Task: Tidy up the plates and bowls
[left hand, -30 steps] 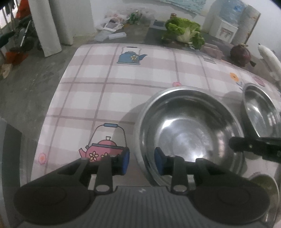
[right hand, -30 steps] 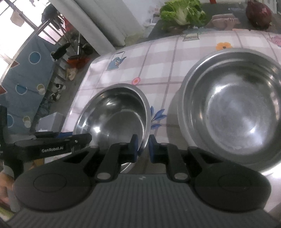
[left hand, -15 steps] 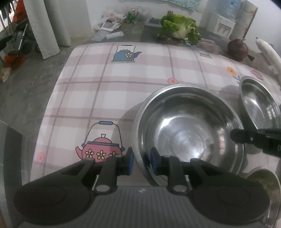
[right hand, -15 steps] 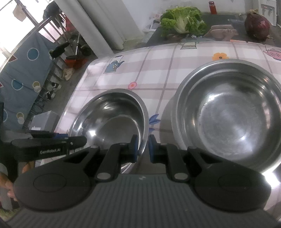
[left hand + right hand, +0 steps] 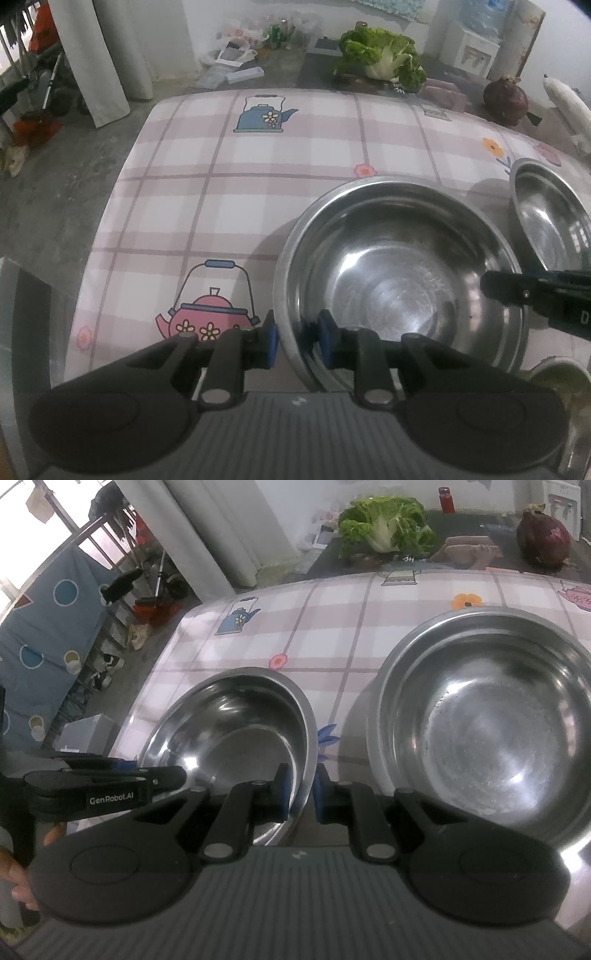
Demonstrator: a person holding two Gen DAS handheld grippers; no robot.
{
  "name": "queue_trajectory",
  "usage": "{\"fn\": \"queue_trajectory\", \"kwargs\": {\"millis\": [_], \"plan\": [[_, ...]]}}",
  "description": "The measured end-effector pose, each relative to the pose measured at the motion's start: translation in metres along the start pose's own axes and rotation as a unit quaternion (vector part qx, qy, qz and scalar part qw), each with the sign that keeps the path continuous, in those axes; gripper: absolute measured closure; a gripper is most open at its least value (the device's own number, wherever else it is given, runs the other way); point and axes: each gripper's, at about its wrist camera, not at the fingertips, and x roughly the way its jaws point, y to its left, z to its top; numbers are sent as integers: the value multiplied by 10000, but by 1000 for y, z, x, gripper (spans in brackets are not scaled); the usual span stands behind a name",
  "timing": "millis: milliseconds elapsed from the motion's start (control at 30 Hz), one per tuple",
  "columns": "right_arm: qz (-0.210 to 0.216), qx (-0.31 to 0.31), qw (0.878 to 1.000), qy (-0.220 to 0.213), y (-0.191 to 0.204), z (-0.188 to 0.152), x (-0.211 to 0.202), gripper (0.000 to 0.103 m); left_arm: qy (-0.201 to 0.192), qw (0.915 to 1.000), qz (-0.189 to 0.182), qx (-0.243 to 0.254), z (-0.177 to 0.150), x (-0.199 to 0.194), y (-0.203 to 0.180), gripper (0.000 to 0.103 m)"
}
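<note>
A steel bowl (image 5: pixel 399 273) sits on the checked tablecloth (image 5: pixel 258 192). My left gripper (image 5: pixel 298 343) is shut on its near left rim, one blue pad outside the wall and one inside. My right gripper (image 5: pixel 300 794) is shut on the opposite rim of the same steel bowl (image 5: pixel 236 731). In each wrist view the other gripper's fingers reach in over the bowl's edge: fingers (image 5: pixel 517 295) from the right, fingers (image 5: pixel 155 779) from the left. A second, wider steel bowl (image 5: pixel 491 731) rests just to the right, apart from the held one.
At the table's far edge lie a green cabbage (image 5: pixel 380 55), a dark red cabbage (image 5: pixel 506 99) and a white radish (image 5: pixel 565 103). A small dish (image 5: pixel 561 380) with greenish contents is at the near right. The table's left edge drops to a grey floor (image 5: pixel 55 184).
My left gripper's jaws have come together from wide apart onto the bowl's rim. The right gripper has stayed shut on the opposite rim.
</note>
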Motion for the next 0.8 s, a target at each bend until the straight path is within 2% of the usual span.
{"fn": "queue_trajectory", "kwargs": {"millis": [800], "plan": [[18, 25, 9998, -181, -1, 1, -21, 91, -193, 9998, -1, 4, 0, -21, -3, 80]]}}
